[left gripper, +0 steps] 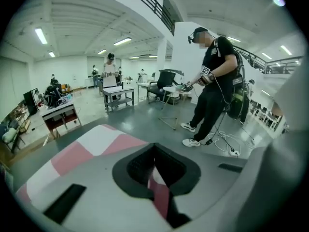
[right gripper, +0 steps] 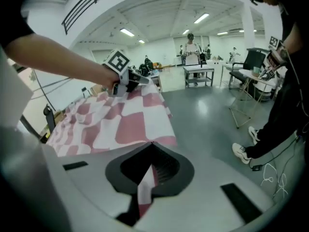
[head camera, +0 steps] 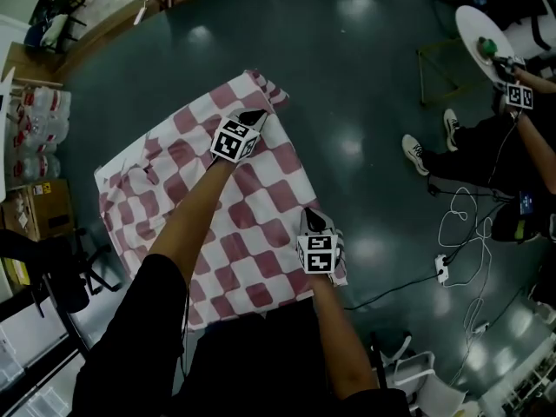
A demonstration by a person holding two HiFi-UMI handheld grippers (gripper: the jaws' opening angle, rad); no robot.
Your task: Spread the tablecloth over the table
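Observation:
A red-and-white checked tablecloth (head camera: 200, 207) lies spread over the table, which it hides, wrinkled toward its left side. My left gripper (head camera: 254, 116) is shut on the cloth's far right edge near the corner; in the left gripper view a pinched strip of cloth (left gripper: 157, 192) shows between the closed jaws. My right gripper (head camera: 318, 222) is shut on the near right edge, with a fold of cloth (right gripper: 145, 185) held in its jaws. In the right gripper view the tablecloth (right gripper: 120, 122) stretches away to the left gripper (right gripper: 142, 79).
A person (head camera: 512, 146) stands on the dark floor to the right, at a small round table (head camera: 482, 33), with white cables (head camera: 460, 233) trailing nearby. Stacked boxes and bottle packs (head camera: 35, 137) line the left wall. A white chair (head camera: 417, 372) stands near the bottom right.

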